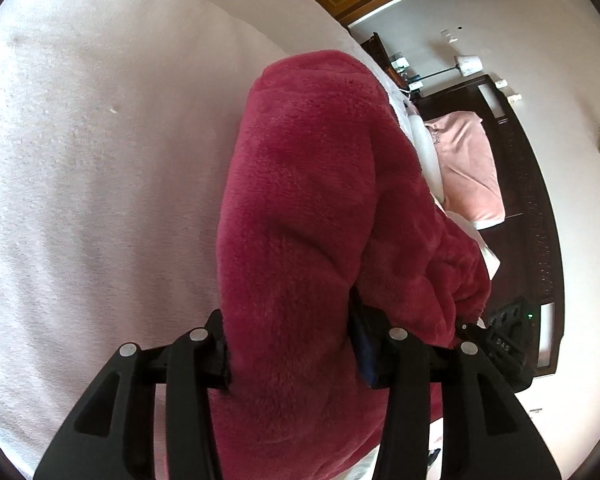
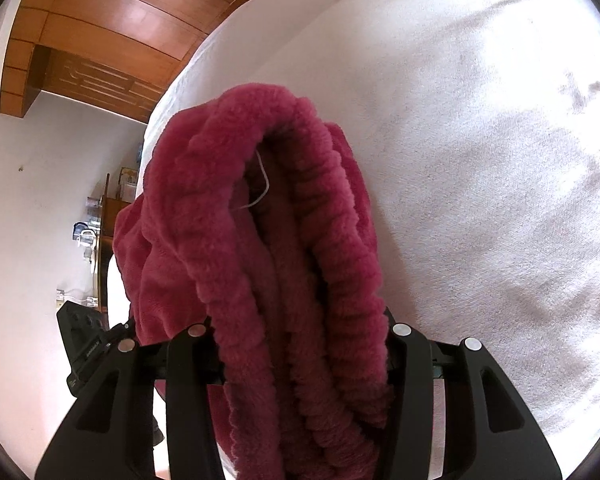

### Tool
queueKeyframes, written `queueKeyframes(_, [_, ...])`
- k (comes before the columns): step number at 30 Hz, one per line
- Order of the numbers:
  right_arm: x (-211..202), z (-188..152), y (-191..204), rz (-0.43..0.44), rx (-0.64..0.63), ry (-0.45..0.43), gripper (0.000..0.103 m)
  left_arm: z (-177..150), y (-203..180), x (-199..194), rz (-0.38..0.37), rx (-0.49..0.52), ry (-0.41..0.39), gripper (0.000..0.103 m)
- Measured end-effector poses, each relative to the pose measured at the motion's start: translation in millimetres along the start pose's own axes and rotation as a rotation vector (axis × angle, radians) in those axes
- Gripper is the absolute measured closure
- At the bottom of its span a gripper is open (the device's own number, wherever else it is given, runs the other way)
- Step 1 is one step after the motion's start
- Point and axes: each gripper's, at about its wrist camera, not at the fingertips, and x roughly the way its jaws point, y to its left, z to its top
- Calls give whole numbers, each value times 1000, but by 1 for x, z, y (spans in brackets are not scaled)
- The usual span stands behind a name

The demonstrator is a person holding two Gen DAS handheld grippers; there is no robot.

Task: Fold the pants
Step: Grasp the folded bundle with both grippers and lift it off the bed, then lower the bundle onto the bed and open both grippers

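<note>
One pair of crimson fleece pants (image 1: 300, 208) is held bunched above a white bed cover (image 1: 100, 160); left gripper (image 1: 296, 364) and right gripper (image 2: 304, 360) are each clamped on its fabric; two pillows (image 1: 468, 168) are seen far right.

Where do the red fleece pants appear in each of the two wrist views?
Left wrist view: red fleece pants fill the centre, between the left gripper jaws.
Right wrist view: centre, ribbed waistband up, between the right gripper jaws.
Shared landmark: white bedspread.

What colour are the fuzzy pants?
The pants are dark raspberry red, best seen in the right wrist view.
</note>
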Motion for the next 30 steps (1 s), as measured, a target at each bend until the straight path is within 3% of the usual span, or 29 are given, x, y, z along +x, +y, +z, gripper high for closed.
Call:
queueKeyframes(10, [12, 10, 38, -65, 3, 0, 52, 1, -6, 6, 102, 44, 9, 46])
queueKeyframes(12, [12, 9, 43, -99, 8, -8, 48, 2, -9, 6, 152, 67, 7, 33])
queueKeyframes(15, [6, 7, 52, -161, -8, -26, 47, 2, -12, 7, 199, 86, 10, 31])
queueKeyframes(25, [-35, -1, 106, -362, -91, -200, 47, 4, -39, 7, 382, 202, -29, 23])
queueKeyframes(30, [-49, -17, 157, -443, -235, -334, 47, 2, -56, -2, 477, 286, -73, 23])
